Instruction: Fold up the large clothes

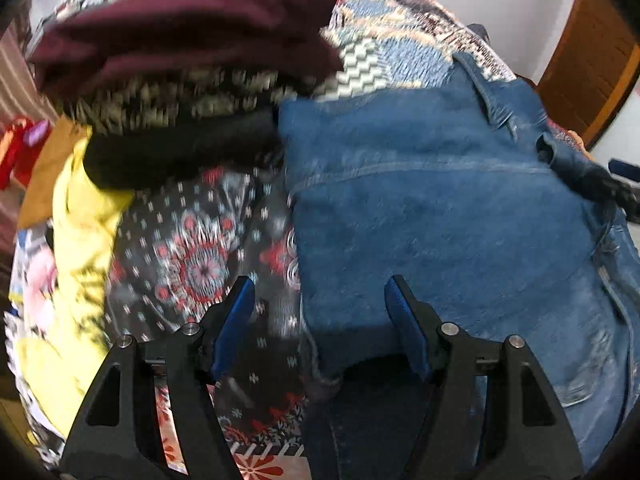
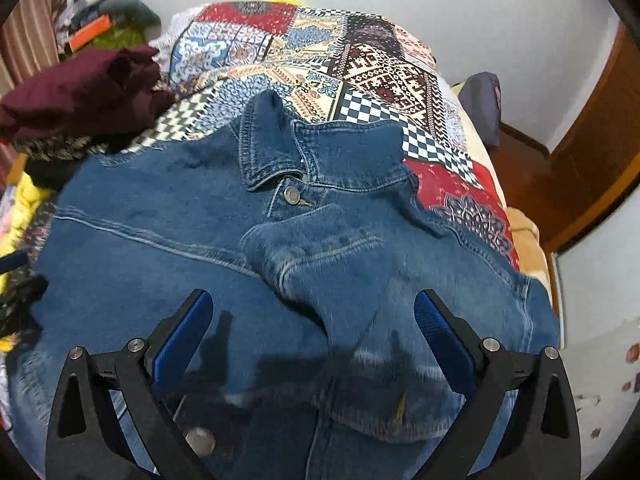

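The denim jacket (image 2: 280, 240) lies spread on the bed's patchwork quilt (image 2: 360, 60), collar (image 2: 276, 148) toward the far wall and top button (image 2: 291, 194) fastened. My right claw (image 2: 314, 312) hangs over its front, jaws apart and gripping nothing. My left claw (image 1: 320, 300) straddles the jacket's left edge, also open and empty. Beside that edge sits a pile of clothes topped by a maroon garment (image 1: 192, 28).

A bed covered by a patchwork bedspread (image 2: 352, 60) carried everything. A blue denim jacket (image 2: 248, 248) lay spread across its middle, collar toward twelve o'clock. At ten o'clock sat a pile of clothes topped by a maroon garment (image 2: 80, 92), touching the jacket's edge.
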The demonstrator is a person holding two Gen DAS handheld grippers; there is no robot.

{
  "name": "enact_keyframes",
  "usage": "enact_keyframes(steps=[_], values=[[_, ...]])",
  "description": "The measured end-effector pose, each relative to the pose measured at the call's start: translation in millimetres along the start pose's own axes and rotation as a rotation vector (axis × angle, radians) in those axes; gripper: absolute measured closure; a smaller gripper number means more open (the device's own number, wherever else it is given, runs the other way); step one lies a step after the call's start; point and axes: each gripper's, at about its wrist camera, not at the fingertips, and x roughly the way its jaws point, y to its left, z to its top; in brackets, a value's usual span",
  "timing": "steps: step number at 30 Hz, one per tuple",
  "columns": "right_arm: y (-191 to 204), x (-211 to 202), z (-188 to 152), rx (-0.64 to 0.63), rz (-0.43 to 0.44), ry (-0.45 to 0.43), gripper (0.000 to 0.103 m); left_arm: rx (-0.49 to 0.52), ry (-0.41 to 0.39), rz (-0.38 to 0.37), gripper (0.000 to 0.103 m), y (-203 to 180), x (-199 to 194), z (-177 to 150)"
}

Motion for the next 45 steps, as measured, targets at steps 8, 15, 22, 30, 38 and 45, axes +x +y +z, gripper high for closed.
enact_keyframes(steps=[8,15,22,30,38,45], values=[[-3,26,3,-0.043,-0.051,0.063,0.050,0.013,-0.044,0.047,0.029,-9,2,-11],[-22,-4,0,0.020,-0.081,-0.053,0.087,0.050,-0.055,0.081,0.029,-13,3,-9],[-61,-31,-17,0.158,-0.012,-0.111,0.091,0.067,-0.046,0.105,0.029,-16,1,-7],[-88,-51,-27,0.246,0.023,-0.169,0.091,0.071,-0.099,0.090,0.029,-17,-27,8],[-98,-26,-41,0.300,0.039,-0.090,0.091,0.105,-0.057,0.098,0.029,-28,-9,7],[-113,0,-71,0.388,0.058,0.036,0.072,0.138,-0.066,0.140,0.028,-36,-4,-1]])
